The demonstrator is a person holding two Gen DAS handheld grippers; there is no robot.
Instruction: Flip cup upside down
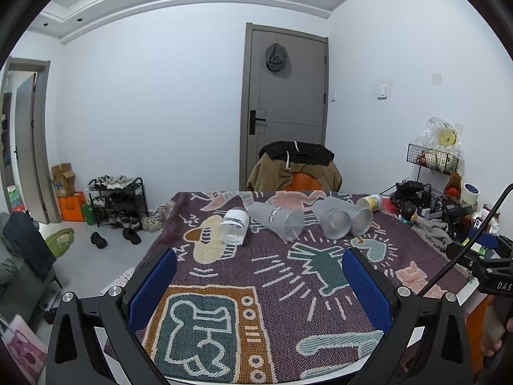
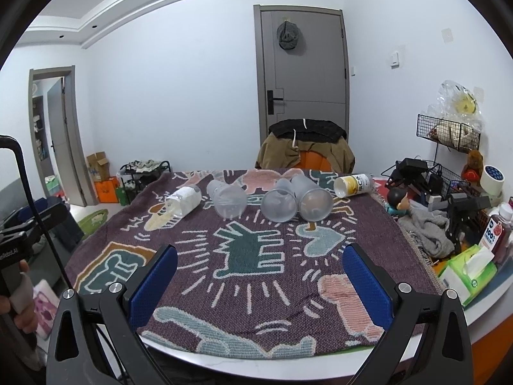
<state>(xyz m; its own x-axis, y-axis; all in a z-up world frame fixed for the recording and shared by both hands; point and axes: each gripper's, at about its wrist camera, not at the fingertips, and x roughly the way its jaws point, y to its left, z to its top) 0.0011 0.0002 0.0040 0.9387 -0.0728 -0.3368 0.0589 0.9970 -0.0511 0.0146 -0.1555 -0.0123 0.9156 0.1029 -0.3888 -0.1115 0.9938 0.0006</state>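
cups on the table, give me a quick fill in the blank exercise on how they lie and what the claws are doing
1. The three frosted cups lie on their ____ on the patterned cloth.
2. Both the left claw and the right claw are ____ and hold nothing.
3. The yellow can lies at the ____ end of the row.
4. On the grey door hangs a ____.

Missing words: sides; open; right; cap

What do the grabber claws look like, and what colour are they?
Each gripper, left gripper and right gripper, has two black metal arms with shiny silver bolts. The fingers wear bumpy blue pads. A thin black cable curves off the other gripper's black frame, which carries white letters. A bare hand grips the handle; no sleeve shows.
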